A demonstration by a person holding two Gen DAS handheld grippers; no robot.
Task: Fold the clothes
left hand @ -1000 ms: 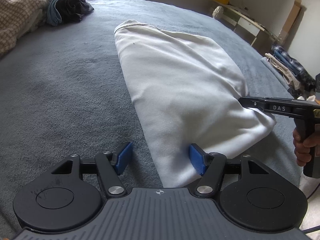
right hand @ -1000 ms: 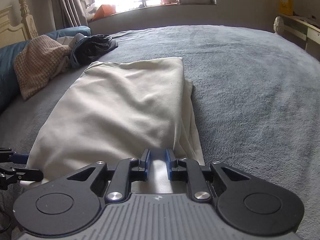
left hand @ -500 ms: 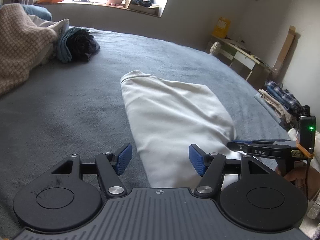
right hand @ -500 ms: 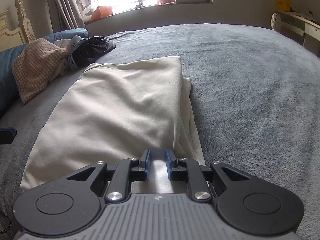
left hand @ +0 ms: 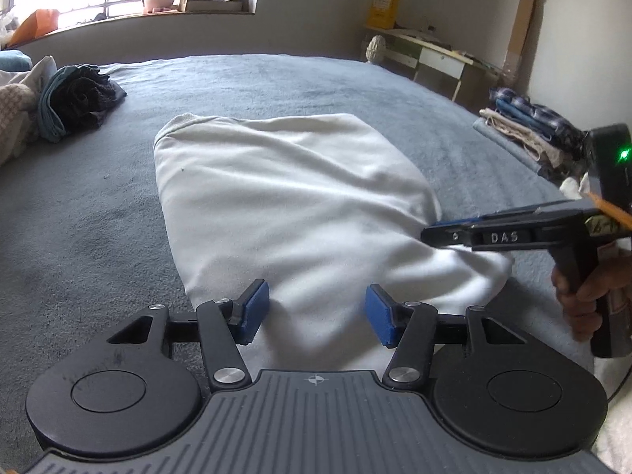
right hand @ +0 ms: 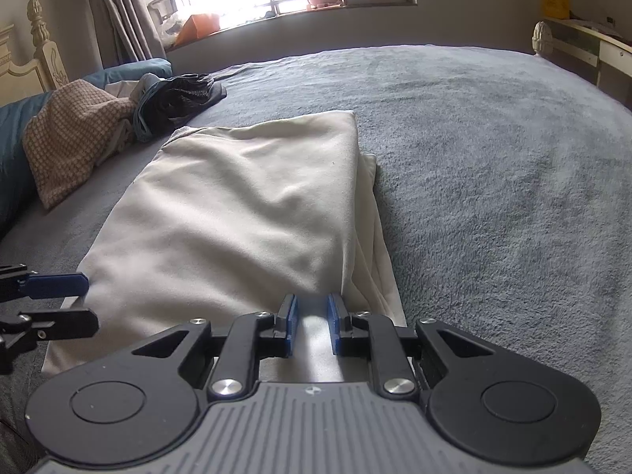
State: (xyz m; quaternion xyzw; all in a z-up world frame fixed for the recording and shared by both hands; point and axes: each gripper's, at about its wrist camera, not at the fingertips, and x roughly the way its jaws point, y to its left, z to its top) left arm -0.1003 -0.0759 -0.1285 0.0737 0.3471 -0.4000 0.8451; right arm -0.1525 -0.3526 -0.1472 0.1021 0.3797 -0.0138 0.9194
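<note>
With the folded cream-white fabric garment (left hand: 292,213) lying lengthwise on the grey fleece bedspread (right hand: 493,166), the right gripper (right hand: 312,326) pinches its near corner while the left gripper (left hand: 312,314) – jaws spread, just been closing – straddles the other near corner unclamped; next – judged – clamp there and carry both corners to the far end.

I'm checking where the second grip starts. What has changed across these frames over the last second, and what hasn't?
The left gripper swung in over the near edge of the white garment; its jaws have just been closing, with cloth now between the pads but not yet pinched. The right gripper stayed shut on the garment's near right corner, and the garment lies as before on the grey blanket.
</note>
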